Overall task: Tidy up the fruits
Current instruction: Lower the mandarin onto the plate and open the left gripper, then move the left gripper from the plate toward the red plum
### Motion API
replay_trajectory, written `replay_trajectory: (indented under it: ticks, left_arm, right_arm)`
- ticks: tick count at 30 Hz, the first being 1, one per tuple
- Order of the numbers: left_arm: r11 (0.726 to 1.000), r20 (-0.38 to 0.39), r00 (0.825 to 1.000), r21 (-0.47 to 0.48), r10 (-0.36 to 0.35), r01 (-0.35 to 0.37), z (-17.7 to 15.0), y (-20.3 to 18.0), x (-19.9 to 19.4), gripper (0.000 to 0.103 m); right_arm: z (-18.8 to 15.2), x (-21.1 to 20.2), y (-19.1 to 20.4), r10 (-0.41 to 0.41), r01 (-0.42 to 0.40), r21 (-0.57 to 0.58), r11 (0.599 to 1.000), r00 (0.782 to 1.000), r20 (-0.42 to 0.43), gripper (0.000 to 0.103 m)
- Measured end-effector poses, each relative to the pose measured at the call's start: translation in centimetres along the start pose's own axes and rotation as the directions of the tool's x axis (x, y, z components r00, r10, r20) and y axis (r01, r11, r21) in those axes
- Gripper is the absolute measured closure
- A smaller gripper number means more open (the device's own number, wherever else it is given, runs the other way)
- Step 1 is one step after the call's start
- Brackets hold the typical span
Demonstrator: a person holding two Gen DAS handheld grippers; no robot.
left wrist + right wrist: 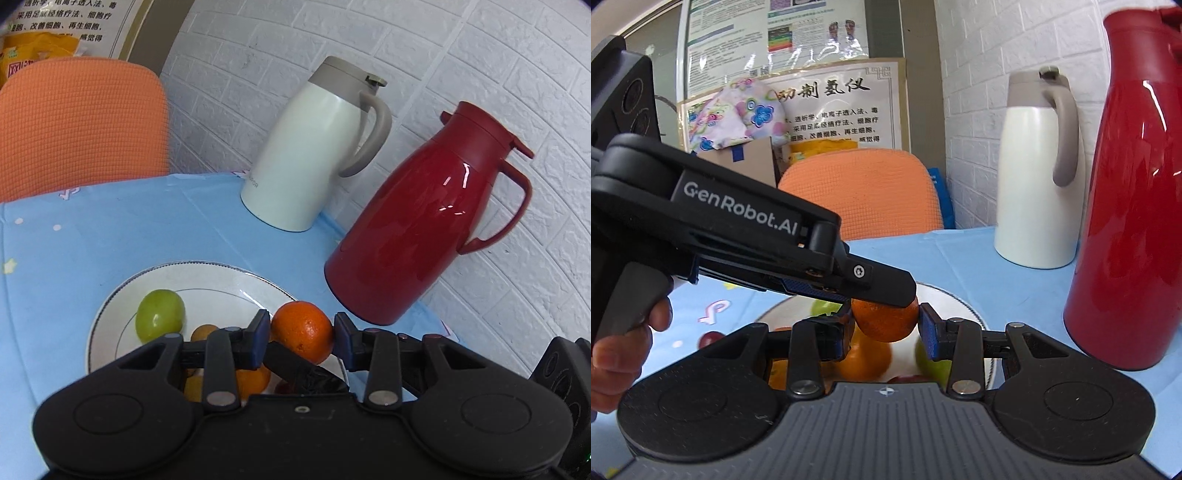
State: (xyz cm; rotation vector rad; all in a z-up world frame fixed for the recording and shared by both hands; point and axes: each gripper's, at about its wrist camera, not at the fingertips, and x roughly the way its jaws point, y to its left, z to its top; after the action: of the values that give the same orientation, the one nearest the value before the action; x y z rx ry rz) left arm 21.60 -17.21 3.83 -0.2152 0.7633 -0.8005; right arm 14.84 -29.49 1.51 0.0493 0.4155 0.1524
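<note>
An orange [303, 330] sits between the fingers of my left gripper [302, 332], which is shut on it above a white plate [207, 277]. The same orange [886, 319] also sits between the pads of my right gripper [886, 326], which is shut on it too. The left gripper's finger [882, 282] lies across the top of the orange in the right wrist view. On the plate lie a green fruit [159, 319], a small brown fruit [204, 332] and more oranges [253, 380], partly hidden by the grippers.
A red thermos jug [424, 221] stands right of the plate, and a white jug [314, 147] behind it, both near a white brick wall. An orange chair back [77, 125] stands beyond the blue tablecloth [110, 229]. A hand [624, 354] holds the left gripper.
</note>
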Motion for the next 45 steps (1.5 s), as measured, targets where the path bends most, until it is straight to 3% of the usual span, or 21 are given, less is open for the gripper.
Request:
replay_trajectory:
  ticks: [9,16,22,23,24,26,28,29,31,35,39,45]
  left_arm:
    - [0.999,-0.015,0.999,-0.033,0.040,-0.040,1.2,1.4,2.5,0.048]
    - [0.995,-0.036,0.995,-0.041,0.088,-0.089,1.5,2.4,3.7,0.037]
    - [0.991,-0.018,0.995,-0.082,0.102,-0.103,1.5,3.3,4.1,0.035]
    - [0.990,-0.017,0.994,-0.090,0.103,-0.105,1.5,3.5,4.1,0.030]
    - [0.989,-0.026,0.994,-0.101,0.105,-0.107,1.6,3.6,4.2,0.015]
    - [0.986,-0.041,0.994,-0.129,0.097,-0.102,1.5,3.9,4.3,0.000]
    - [0.987,-0.022,0.995,-0.127,0.099,-0.101,1.3,3.8,3.8,0.000]
    - [0.988,-0.016,0.995,-0.120,0.098,-0.099,1.2,3.6,3.6,0.000]
    - [0.989,0.002,0.994,-0.104,0.108,-0.107,1.2,3.0,2.8,0.000]
    - [0.987,0.077,0.985,-0.048,0.156,-0.153,0.8,1.2,0.2,0.000]
    - [0.977,0.094,0.973,-0.007,0.213,-0.214,-0.5,0.0,-2.2,0.000]
    - [0.963,0.075,0.960,-0.051,0.269,-0.266,-3.6,0.0,-5.5,0.000]
  right_arm:
    - [0.3,2.8,-0.5,-0.012,0.012,-0.005,1.000,0.999,-0.032,0.038]
    - [0.8,4.4,-0.3,-0.014,0.014,-0.001,1.000,0.998,-0.068,0.038]
    - [1.3,5.5,-0.2,-0.028,0.027,-0.013,1.000,0.995,-0.097,0.038]
    - [1.4,5.6,-0.2,-0.027,0.026,-0.014,1.000,0.995,-0.099,0.038]
    - [1.4,5.6,-0.2,-0.030,0.029,-0.015,0.999,0.995,-0.099,0.036]
    - [1.3,5.8,-0.3,-0.028,0.027,-0.011,1.000,0.994,-0.105,0.032]
    - [1.1,5.7,-0.5,-0.021,0.021,0.000,1.000,0.994,-0.103,0.027]
    - [1.0,5.5,-0.6,-0.027,0.027,0.002,1.000,0.995,-0.101,0.014]
    - [0.9,4.9,-0.7,-0.052,0.052,-0.003,0.999,0.995,-0.084,0.000]
    - [0.5,2.7,-0.4,-0.058,0.057,-0.019,0.998,0.998,-0.039,0.000]
    - [-0.1,-0.1,0.4,-0.081,0.081,-0.044,0.996,0.997,0.004,0.000]
    - [-1.0,-3.3,2.1,-0.061,0.061,-0.027,0.998,0.998,0.031,0.000]
